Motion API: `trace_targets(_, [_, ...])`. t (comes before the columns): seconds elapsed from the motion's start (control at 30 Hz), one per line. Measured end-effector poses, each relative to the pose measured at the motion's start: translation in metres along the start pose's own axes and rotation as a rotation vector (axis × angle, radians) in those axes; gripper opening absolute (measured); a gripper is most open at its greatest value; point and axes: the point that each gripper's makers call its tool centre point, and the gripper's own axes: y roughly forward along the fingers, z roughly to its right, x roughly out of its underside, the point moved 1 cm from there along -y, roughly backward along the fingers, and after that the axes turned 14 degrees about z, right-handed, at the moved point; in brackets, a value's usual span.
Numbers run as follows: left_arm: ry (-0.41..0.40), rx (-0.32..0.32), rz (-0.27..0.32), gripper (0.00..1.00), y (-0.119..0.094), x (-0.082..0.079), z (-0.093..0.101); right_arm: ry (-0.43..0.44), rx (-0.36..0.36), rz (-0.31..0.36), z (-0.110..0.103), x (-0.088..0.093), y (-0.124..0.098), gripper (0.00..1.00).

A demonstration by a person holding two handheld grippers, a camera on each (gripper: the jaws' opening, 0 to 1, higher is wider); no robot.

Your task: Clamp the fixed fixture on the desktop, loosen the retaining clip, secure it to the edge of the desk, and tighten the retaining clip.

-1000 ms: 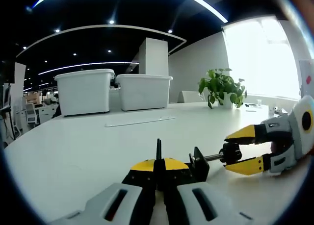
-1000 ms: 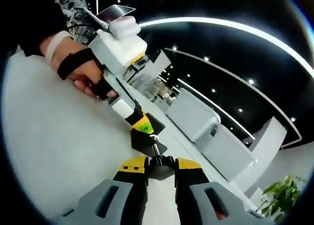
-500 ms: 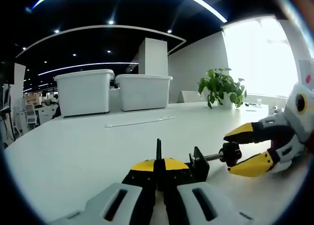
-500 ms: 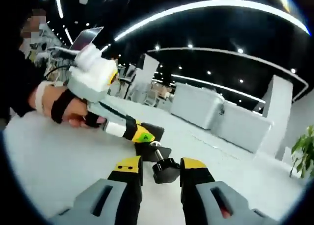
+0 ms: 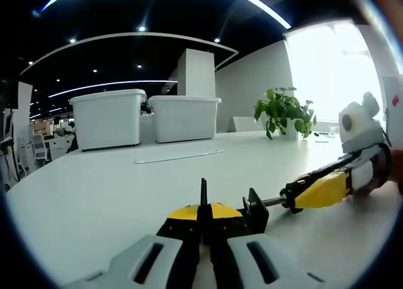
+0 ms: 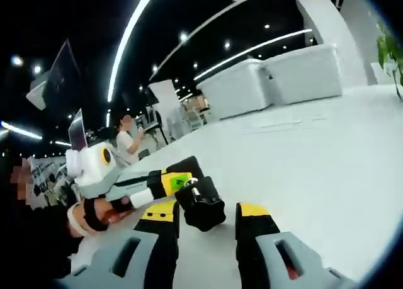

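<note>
Gripping the black fixture [image 5: 203, 204] on the white bench [image 5: 94, 194], my left tongs [image 5: 203, 221] are pinched narrow on it. My right tongs [image 6: 206, 215] stand parted around its screw knob [image 6: 203, 208]. Beyond the fixture sit two white bins [image 5: 110, 117], a plant [image 5: 283, 111] beside them.

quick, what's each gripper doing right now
Left gripper: shut on the black clamp.
Right gripper: jaws either side of the clamp's screw knob, grip cannot be told.

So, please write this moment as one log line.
left claw: shut on fixture | right claw: around knob, grip unclear | fixture on desk
</note>
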Motion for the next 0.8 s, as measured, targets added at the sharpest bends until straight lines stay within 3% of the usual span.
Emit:
trace_targets(0.17, [0.002, 0.002, 0.000, 0.04, 0.000, 0.000, 0.000, 0.176, 0.034, -0.023, 0.006, 0.002, -0.004, 0.29])
trace_targets(0.67, [-0.001, 0.006, 0.001, 0.04, 0.000, 0.000, 0.001, 0.239, 0.038, -0.034, 0.000, 0.006, -0.004, 0.24])
trace_targets(0.8, [-0.001, 0.006, 0.000, 0.04, 0.000, 0.000, 0.001, 0.201, 0.030, -0.023, -0.003, 0.006, -0.004, 0.24])
